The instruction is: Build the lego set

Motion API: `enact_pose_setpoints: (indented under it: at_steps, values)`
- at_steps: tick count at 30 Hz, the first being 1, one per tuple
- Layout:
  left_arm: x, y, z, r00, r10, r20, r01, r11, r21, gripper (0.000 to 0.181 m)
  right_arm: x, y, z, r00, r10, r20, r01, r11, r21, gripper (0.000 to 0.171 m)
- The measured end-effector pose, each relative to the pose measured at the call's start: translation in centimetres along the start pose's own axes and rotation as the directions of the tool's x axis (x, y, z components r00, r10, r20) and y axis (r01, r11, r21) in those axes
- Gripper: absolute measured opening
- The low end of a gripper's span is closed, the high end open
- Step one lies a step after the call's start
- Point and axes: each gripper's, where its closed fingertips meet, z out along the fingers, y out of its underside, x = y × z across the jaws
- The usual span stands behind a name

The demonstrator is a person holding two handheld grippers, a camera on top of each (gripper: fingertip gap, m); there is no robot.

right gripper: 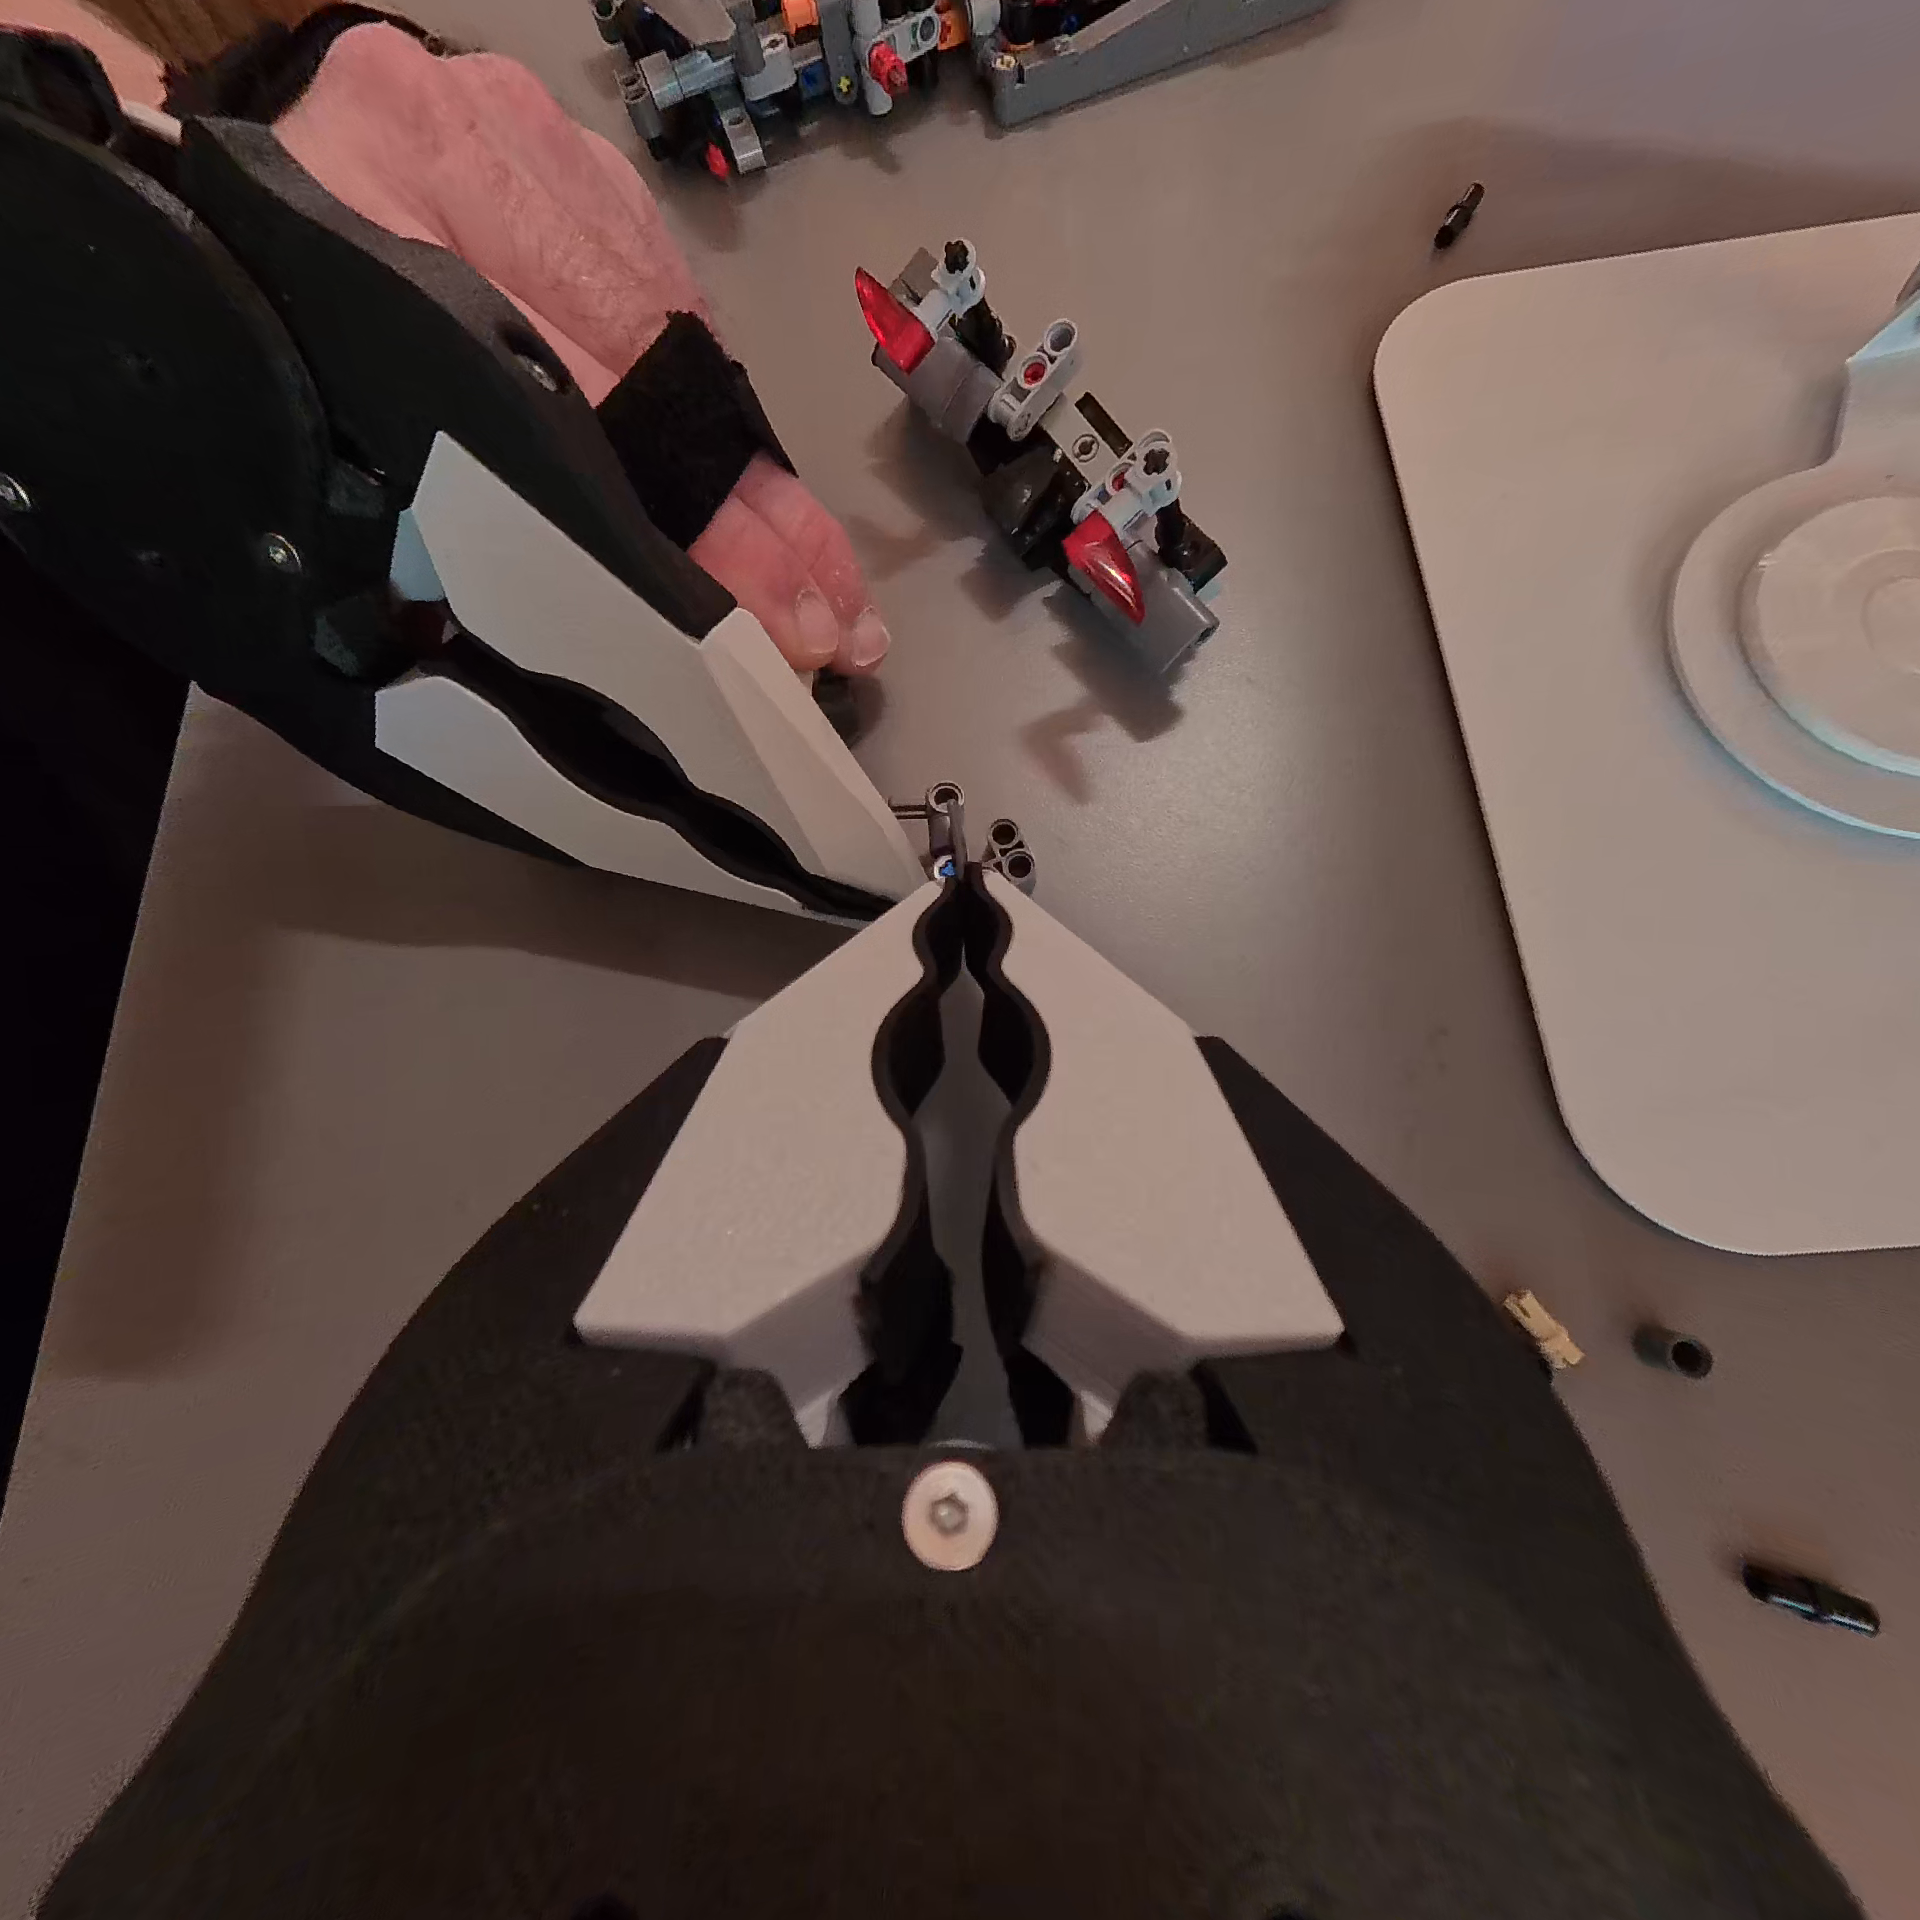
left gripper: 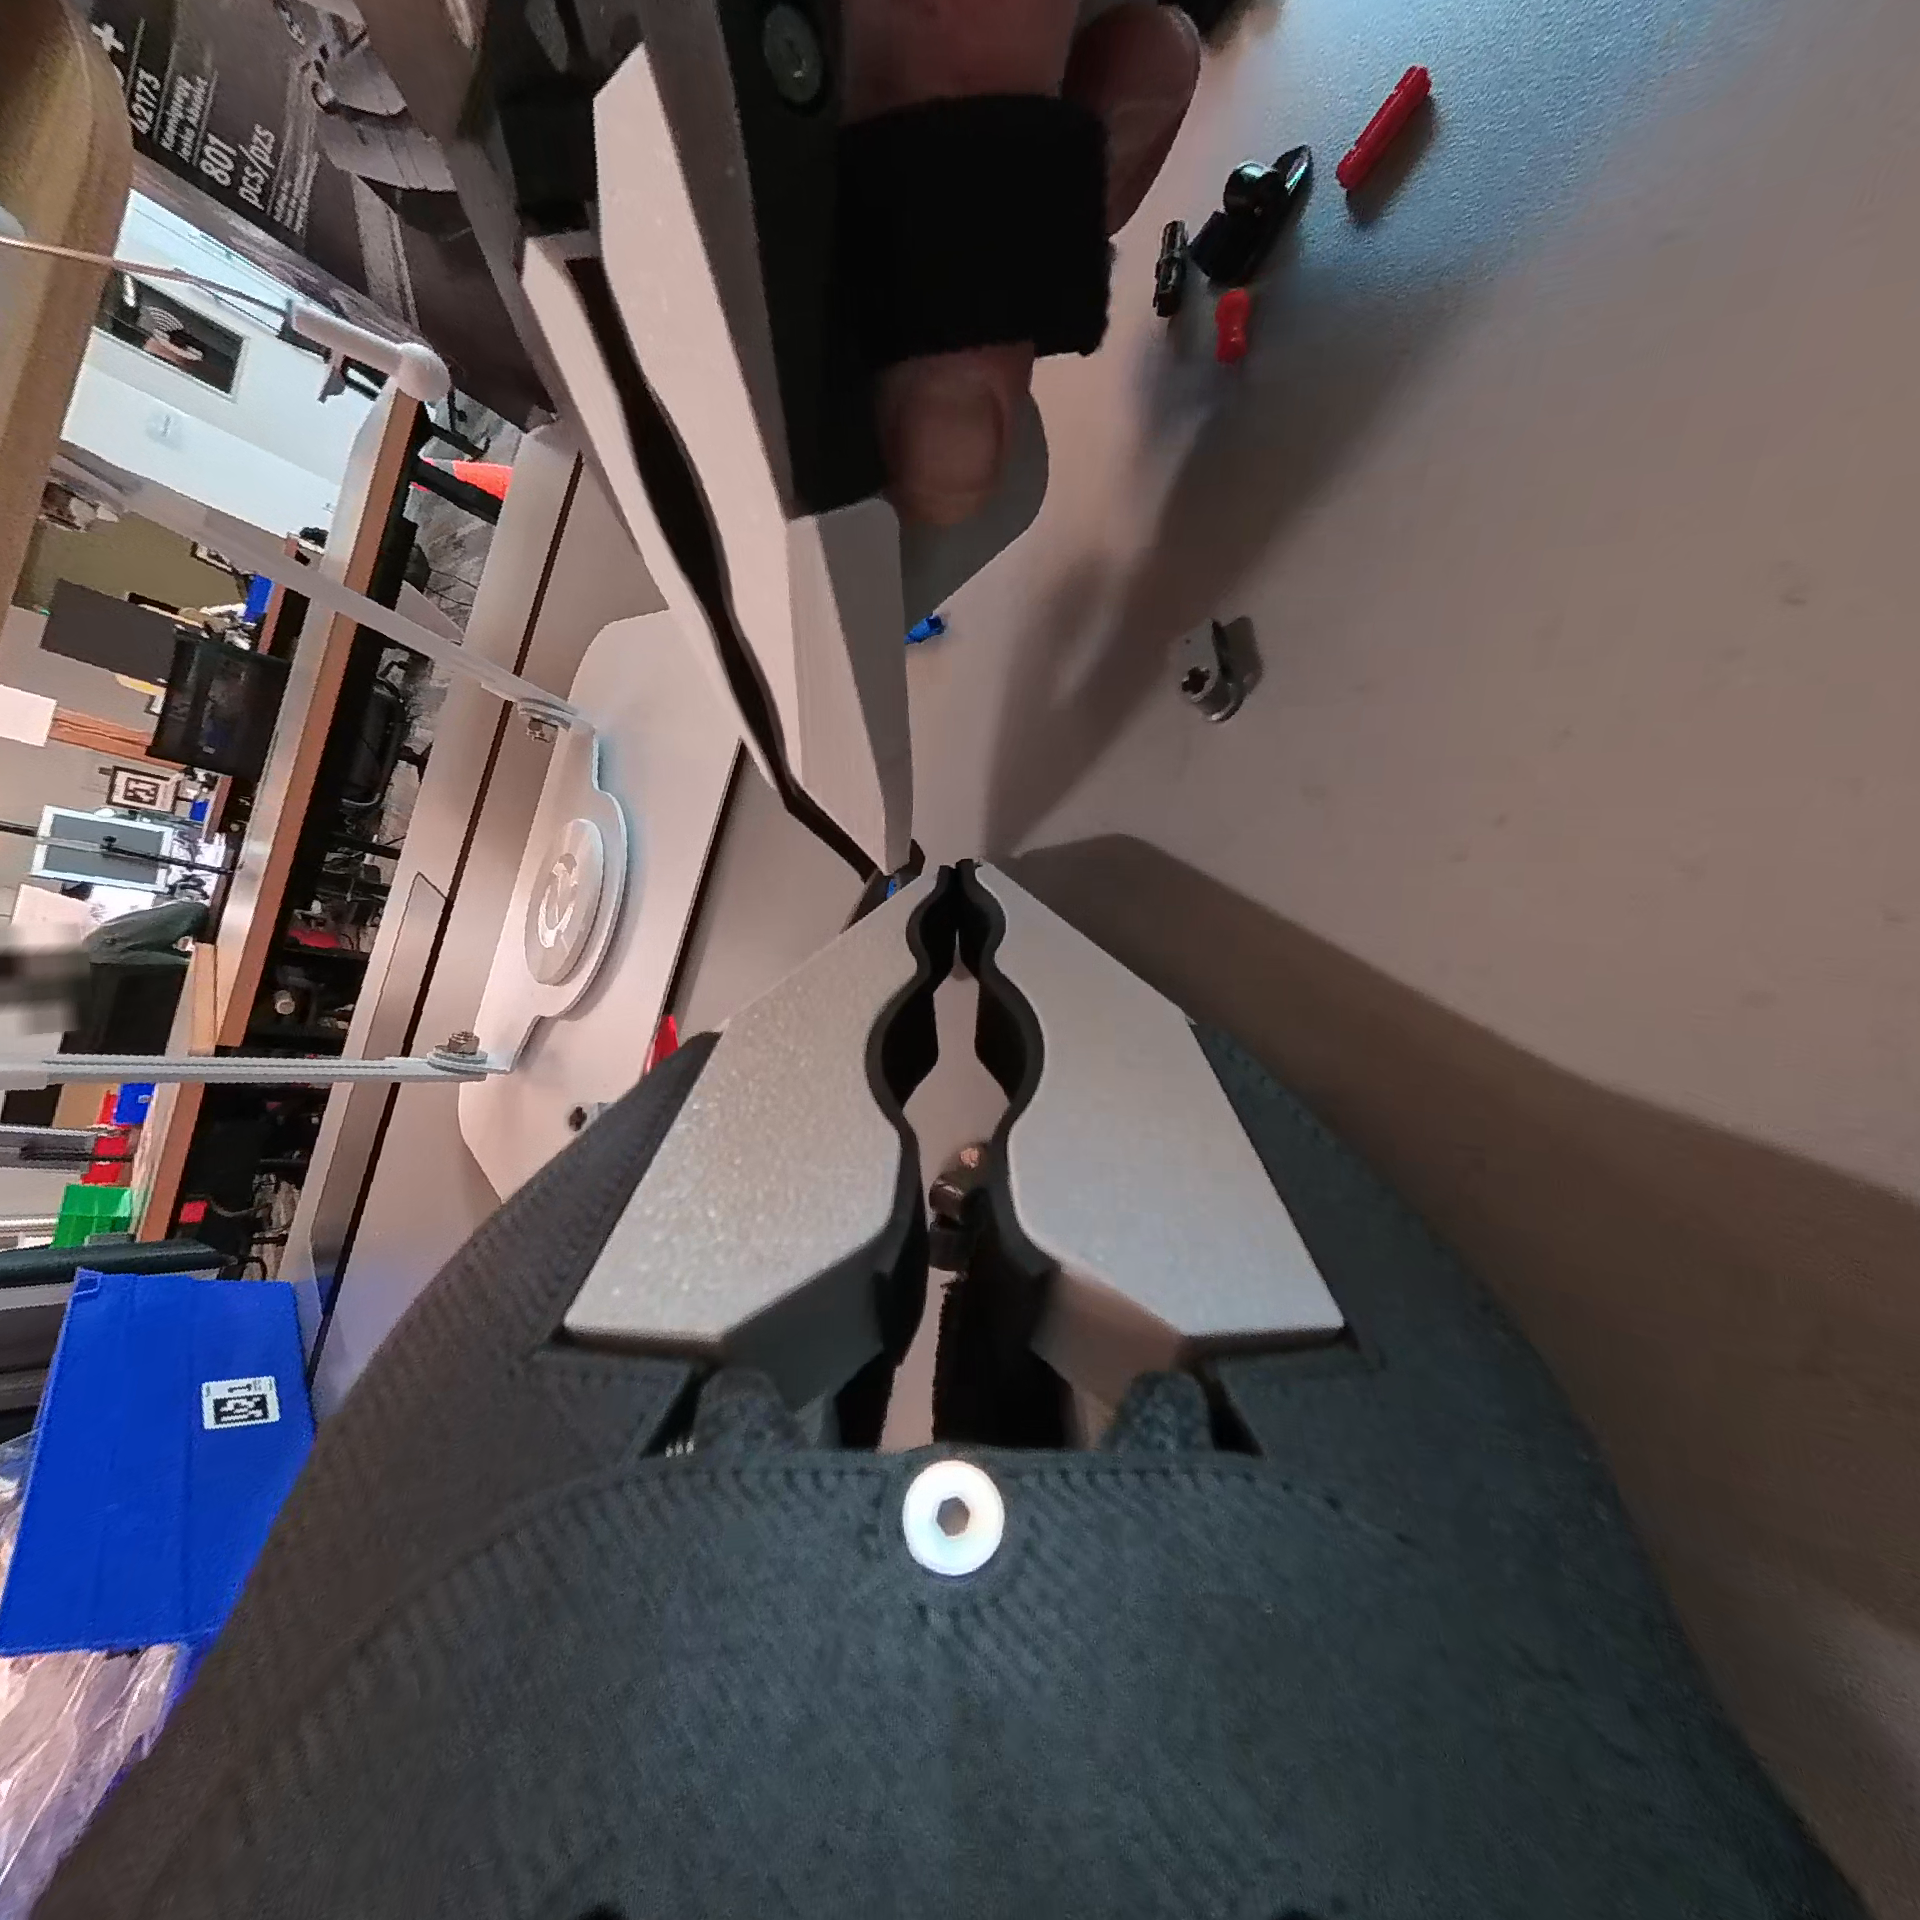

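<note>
In the right wrist view my right gripper (right gripper: 961,885) is shut on a small black connector piece (right gripper: 948,821) with a blue pin end (right gripper: 943,869), held just above the grey table (right gripper: 1195,935). My left gripper (right gripper: 902,885) comes in from the left, jaws together, its tip touching that piece. In the left wrist view my left gripper (left gripper: 956,873) is shut with nothing visible between its tips. The right gripper's tip (left gripper: 896,857) meets it from above, with a bit of blue (left gripper: 891,885) showing. A part-built assembly with red translucent pieces (right gripper: 1039,447) lies beyond.
A larger grey build (right gripper: 831,73) sits at the far edge. A white base plate (right gripper: 1662,727) lies right. Loose pieces lie about: a dark double connector (right gripper: 1010,852), tan pin (right gripper: 1545,1327), grey bush (right gripper: 1673,1354), black pin (right gripper: 1813,1600), red axle (left gripper: 1382,125), grey connector (left gripper: 1218,667). The tips of both grippers are at nearly the same place. From either gripper's tips it is about 25 cm to the larger grey build (right gripper: 831,73).
</note>
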Motion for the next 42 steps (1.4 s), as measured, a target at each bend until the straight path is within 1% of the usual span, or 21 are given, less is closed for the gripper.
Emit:
enact_pose_setpoints:
  at_steps: [11,16,19,25,27,29,32,34,36,38,39,41,42]
  values:
    - [0.1,0.0,0.0,1.000,-0.006,-0.007,0.006,1.000,0.001,0.000,0.0,0.1,0.0,0.998,-0.052,-0.044,0.051,0.998,-0.025,0.000]
    - [0.1,-0.1,-0.1,1.000,-0.011,-0.016,0.012,1.000,0.005,0.000,-0.1,0.3,0.0,0.997,-0.051,-0.055,0.049,0.998,-0.027,0.000]
    - [0.6,-0.1,0.2,0.999,0.044,-0.016,-0.044,0.999,-0.006,0.000,-0.6,0.3,0.5,0.995,-0.086,-0.059,0.083,0.995,-0.048,0.000]
    - [0.6,-0.1,0.2,0.999,0.017,-0.034,-0.017,1.000,-0.003,0.000,-0.5,0.3,0.5,0.996,-0.073,-0.045,0.071,0.997,-0.042,0.000]
    - [0.5,-0.4,0.0,0.999,0.008,-0.040,-0.008,1.000,0.020,0.000,-0.5,0.3,0.5,0.997,-0.067,-0.030,0.066,0.997,-0.045,0.000]
    - [0.1,-1.0,-0.8,1.000,-0.009,-0.018,0.010,0.997,0.073,0.000,-0.3,0.3,0.2,0.998,-0.058,-0.027,0.057,0.998,-0.030,0.000]
    - [-1.5,-1.8,-2.7,0.997,-0.029,0.067,0.019,0.990,0.143,0.000,-0.3,-0.3,-1.0,0.999,-0.048,-0.012,0.048,0.999,0.015,0.000]
    - [-2.7,-1.8,-3.7,0.991,-0.084,0.105,0.066,0.984,0.164,0.001,-0.3,-0.3,-1.6,0.999,-0.053,-0.002,0.053,0.998,0.026,0.000]
    - [-3.3,-1.7,-4.4,0.986,-0.117,0.121,0.096,0.981,0.169,0.012,-0.9,-0.7,-2.2,0.997,-0.065,0.032,0.063,0.996,0.058,0.000]
    - [-3.6,-2.0,-5.0,0.981,-0.169,0.090,0.150,0.971,0.188,0.021,-1.9,-1.6,-3.1,0.994,-0.080,0.074,0.072,0.991,0.115,0.000]
    - [-3.7,-2.0,-5.2,0.976,-0.206,0.069,0.190,0.963,0.190,0.031,-2.4,-2.2,-3.6,0.991,-0.099,0.091,0.086,0.986,0.141,0.000]
    - [-3.4,-2.1,-5.4,0.961,-0.276,-0.021,0.274,0.943,0.190,0.052,-3.6,-3.5,-4.7,0.984,-0.137,0.115,0.113,0.974,0.198,0.000]
    - [-3.2,-2.6,-5.8,0.946,-0.315,-0.081,0.325,0.921,0.215,0.059,-4.0,-3.9,-5.0,0.982,-0.152,0.116,0.126,0.971,0.205,0.000]
